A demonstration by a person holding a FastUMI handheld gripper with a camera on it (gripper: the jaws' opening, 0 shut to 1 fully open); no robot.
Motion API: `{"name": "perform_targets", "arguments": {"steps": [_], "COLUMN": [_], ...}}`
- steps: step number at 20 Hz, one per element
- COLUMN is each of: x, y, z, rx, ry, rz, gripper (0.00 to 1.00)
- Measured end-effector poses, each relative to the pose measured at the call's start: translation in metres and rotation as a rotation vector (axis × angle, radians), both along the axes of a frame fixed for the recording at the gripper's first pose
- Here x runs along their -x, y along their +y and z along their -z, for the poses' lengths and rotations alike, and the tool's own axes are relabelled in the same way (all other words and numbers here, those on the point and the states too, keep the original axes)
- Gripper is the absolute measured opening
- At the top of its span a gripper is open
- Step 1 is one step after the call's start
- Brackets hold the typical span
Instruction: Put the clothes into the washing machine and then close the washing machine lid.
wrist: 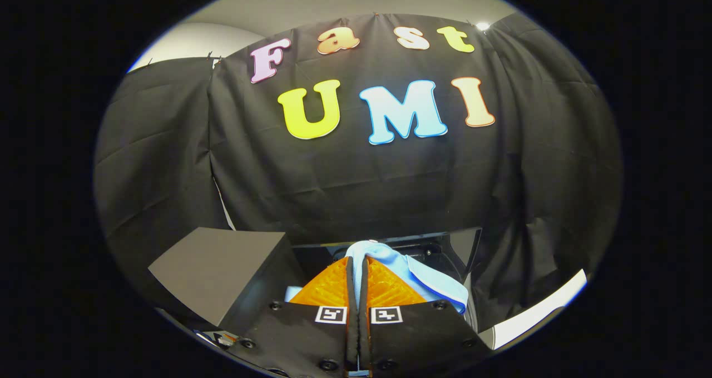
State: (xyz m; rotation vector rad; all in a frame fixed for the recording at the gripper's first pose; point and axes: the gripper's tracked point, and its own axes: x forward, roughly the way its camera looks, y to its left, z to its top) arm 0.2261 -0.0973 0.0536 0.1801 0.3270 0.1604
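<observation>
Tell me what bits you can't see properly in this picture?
- Gripper view: most of the light blue cloth is hidden behind the tool, whose fingers are shut on it.
- Gripper view: the inside of the washing machine is covered by the cloth and the tool.
- Gripper view: the raised grey lid hides whatever lies behind it.

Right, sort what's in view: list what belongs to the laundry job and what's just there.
Job:
- light blue cloth garment, pinched between the fingers
- gripper, shut on it
- dark washing machine opening just beyond
- raised dark grey lid panel

Just there:
- black cloth booth wall
- white ledge
</observation>
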Motion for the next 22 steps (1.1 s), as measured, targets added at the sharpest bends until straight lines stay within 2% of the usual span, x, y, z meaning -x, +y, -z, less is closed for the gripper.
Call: {"name": "perform_targets", "arguments": {"steps": [10,15,17,22], "x": [-0.014,-0.015,-0.015,-0.016], "y": [0.006,0.014,0.013,0.017], "z": [0.102,0.152,0.165,0.193], "rx": [0.080,0.163,0.201,0.198], "ry": [0.154,0.220,0.231,0.273], "rz": [-0.017,-0.038,-0.038,-0.037], "gripper": [0.02,0.02,0.02,0.02]}}
